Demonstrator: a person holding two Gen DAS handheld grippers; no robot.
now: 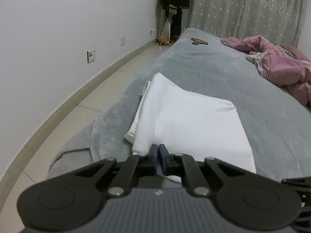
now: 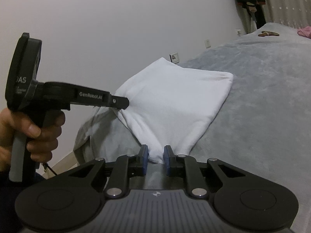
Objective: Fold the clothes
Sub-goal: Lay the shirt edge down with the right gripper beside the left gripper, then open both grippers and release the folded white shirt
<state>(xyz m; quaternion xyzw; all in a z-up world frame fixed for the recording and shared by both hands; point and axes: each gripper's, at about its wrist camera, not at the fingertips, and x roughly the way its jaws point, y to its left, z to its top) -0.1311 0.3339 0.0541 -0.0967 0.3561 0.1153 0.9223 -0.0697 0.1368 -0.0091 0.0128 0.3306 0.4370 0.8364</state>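
1. Garment: white cloth (image 2: 175, 101), lying in layers on the grey bed cover (image 2: 262, 106) near its wall-side edge, near edge lifted and bunched at two points.
2. Left gripper (image 1: 157, 151): jaws closed tight on one near corner of the cloth.
3. Right gripper (image 2: 155, 154): jaws narrowed on the other gathered corner, pads pressing fabric.
4. Step in hand, as judged: a two-point hold on the near edge, mid-fold or a repositioning.
5. Next move calls for: both corners carried level and together, without slack.
6. Surroundings: pink garment (image 1: 281, 64) well apart, near the curtain (image 1: 243, 5).
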